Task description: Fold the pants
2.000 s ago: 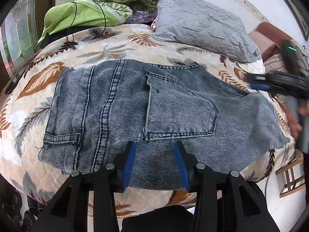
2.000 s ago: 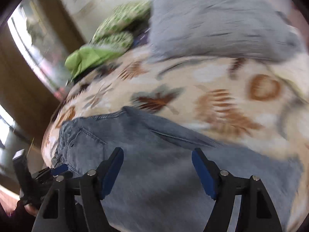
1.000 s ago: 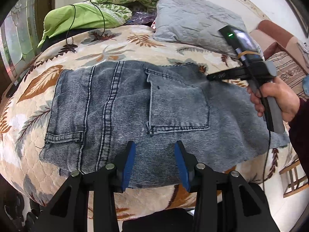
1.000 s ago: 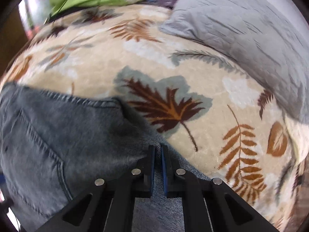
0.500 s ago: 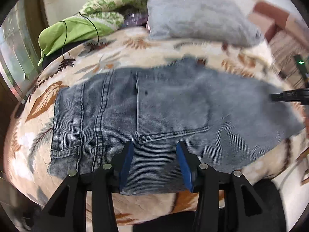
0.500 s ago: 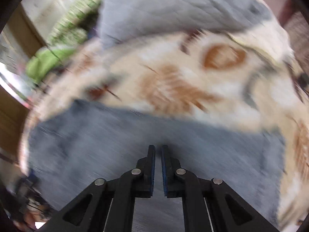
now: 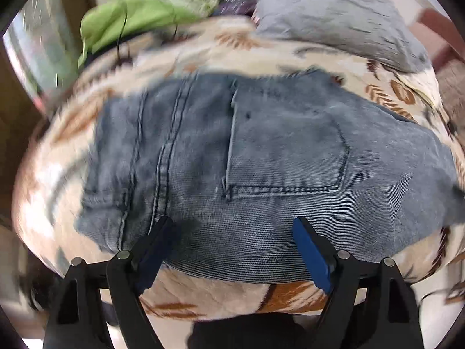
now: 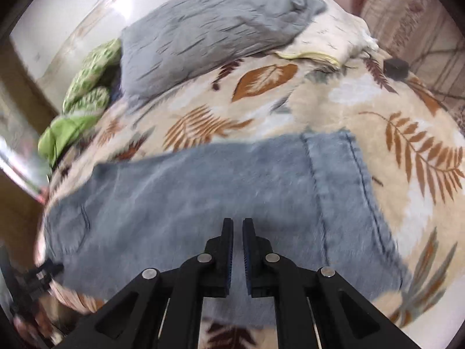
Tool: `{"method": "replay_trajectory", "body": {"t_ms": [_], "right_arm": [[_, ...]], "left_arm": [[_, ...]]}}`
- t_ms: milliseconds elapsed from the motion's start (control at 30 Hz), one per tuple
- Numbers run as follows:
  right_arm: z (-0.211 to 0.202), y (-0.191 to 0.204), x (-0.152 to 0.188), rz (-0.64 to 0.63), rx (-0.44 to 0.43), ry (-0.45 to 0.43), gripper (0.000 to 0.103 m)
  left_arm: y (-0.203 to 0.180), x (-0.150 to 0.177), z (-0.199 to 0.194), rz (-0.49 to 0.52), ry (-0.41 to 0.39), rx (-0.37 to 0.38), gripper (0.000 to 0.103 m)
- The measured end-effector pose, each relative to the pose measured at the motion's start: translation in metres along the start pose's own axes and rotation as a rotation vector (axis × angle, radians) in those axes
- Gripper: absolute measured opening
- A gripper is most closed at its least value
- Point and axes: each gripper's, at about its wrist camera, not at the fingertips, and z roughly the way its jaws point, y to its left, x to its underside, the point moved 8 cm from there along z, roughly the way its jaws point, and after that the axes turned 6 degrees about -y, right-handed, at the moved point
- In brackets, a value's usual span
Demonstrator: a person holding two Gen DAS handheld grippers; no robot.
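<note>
Pocket [image 7: 286,151] faces left view; right shows hem [image 8: 348,192].

Faded, ribbed denim pants [image 7: 276,157]; plush, matt leaf-print blanket [image 8: 334,99]; crinkled grey cloth pillow [image 8: 209,29]; matt black plastic gripper fingers [image 8: 223,250].

Both wrist views down on pants [image 7: 261,151]

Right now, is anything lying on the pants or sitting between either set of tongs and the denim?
Nothing visible does. The pants lie flat on the leaf-print blanket with nothing on top. The left tongs are opening directly over the near edge; the right tongs hang shut above the leg. The grey pillow lies well beyond.
</note>
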Motion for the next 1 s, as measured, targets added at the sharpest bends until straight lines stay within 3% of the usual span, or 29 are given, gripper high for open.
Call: {"method": "replay_trajectory", "body": {"t_ms": [100, 200, 300, 500, 700, 800, 900, 1000], "right_arm": [[0.006, -0.013, 0.016, 0.009, 0.004, 0.014, 0.009], [-0.004, -0.024, 0.024, 0.014, -0.022, -0.021, 0.009], [-0.011, -0.038, 0.033, 0.017, 0.017, -0.032, 0.009], [-0.018, -0.051, 0.044, 0.112, -0.048, -0.043, 0.009], [-0.024, -0.056, 0.049, 0.132, -0.048, -0.034, 0.009], [-0.035, -0.060, 0.047, 0.179, -0.030, 0.001, 0.008], [-0.050, -0.052, 0.036, 0.151, -0.001, -0.042, 0.009], [-0.051, -0.034, 0.027, 0.112, 0.001, -0.041, 0.009]], "left_arm": [[0.000, 0.001, 0.005, -0.016, 0.013, 0.002, 0.092], [-0.012, 0.005, 0.013, 0.058, 0.048, -0.018, 0.102], [-0.013, 0.004, 0.016, 0.054, 0.042, -0.028, 0.103], [-0.013, 0.004, 0.016, 0.052, 0.037, -0.019, 0.103], [-0.014, -0.001, 0.011, 0.055, 0.106, -0.020, 0.103], [-0.009, -0.013, -0.007, 0.069, 0.043, -0.052, 0.103], [0.006, -0.030, -0.026, 0.085, -0.054, -0.105, 0.103], [0.024, -0.034, -0.025, 0.050, -0.046, -0.136, 0.103]]}}
